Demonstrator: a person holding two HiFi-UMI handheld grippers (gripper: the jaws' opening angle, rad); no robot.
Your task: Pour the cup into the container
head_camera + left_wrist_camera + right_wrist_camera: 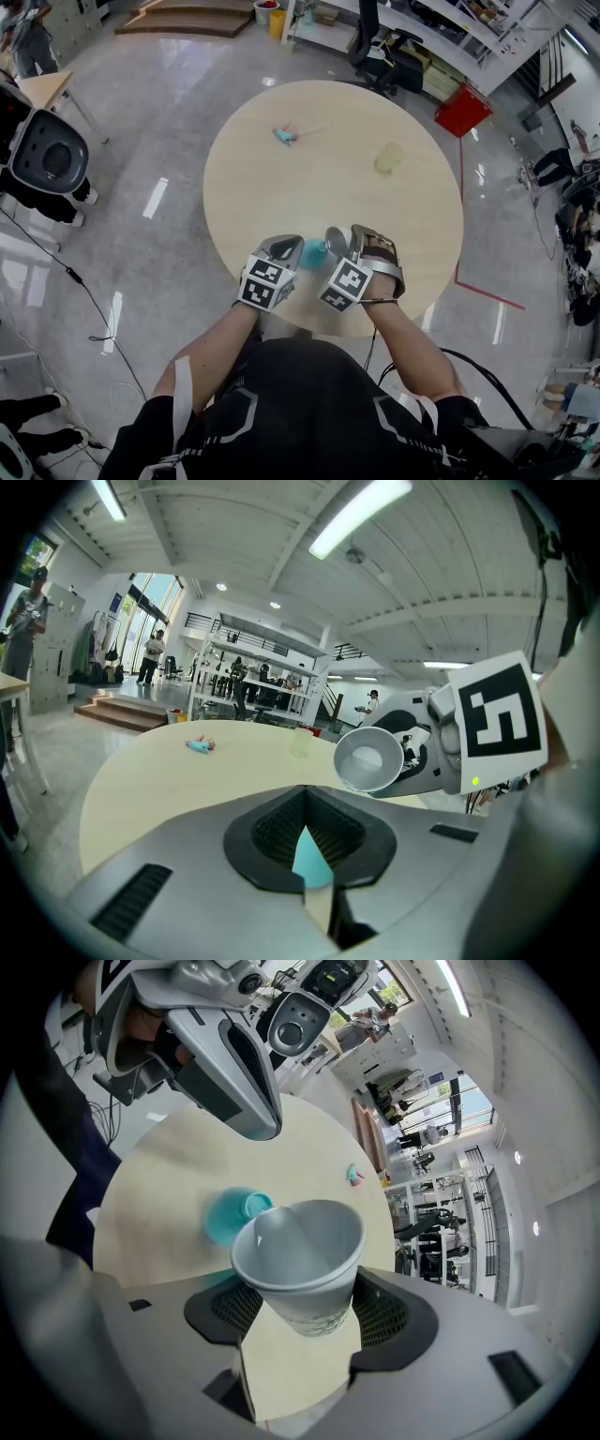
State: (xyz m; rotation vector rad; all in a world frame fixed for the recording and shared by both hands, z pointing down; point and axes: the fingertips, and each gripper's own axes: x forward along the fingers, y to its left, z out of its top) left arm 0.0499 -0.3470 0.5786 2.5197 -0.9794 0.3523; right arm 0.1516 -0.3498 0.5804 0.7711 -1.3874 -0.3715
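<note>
A grey paper cup point(335, 239) is clamped between the jaws of my right gripper point(351, 247) near the round table's front edge. It is tilted, its mouth turned toward the left gripper. In the right gripper view the cup point(300, 1255) fills the jaws and shows nothing inside. A small teal container point(314, 254) stands on the table just below and left of the cup. My left gripper point(292, 249) points at it with the jaws almost together. In the left gripper view, only a teal sliver point(310, 860) shows through the narrow gap.
A pale round table point(328, 187) carries a small teal and pink toy point(286, 135) at the far left and a translucent yellowish cup point(389, 157) at the far right. A red bin point(462, 110) and shelving stand beyond the table. Cables lie on the floor.
</note>
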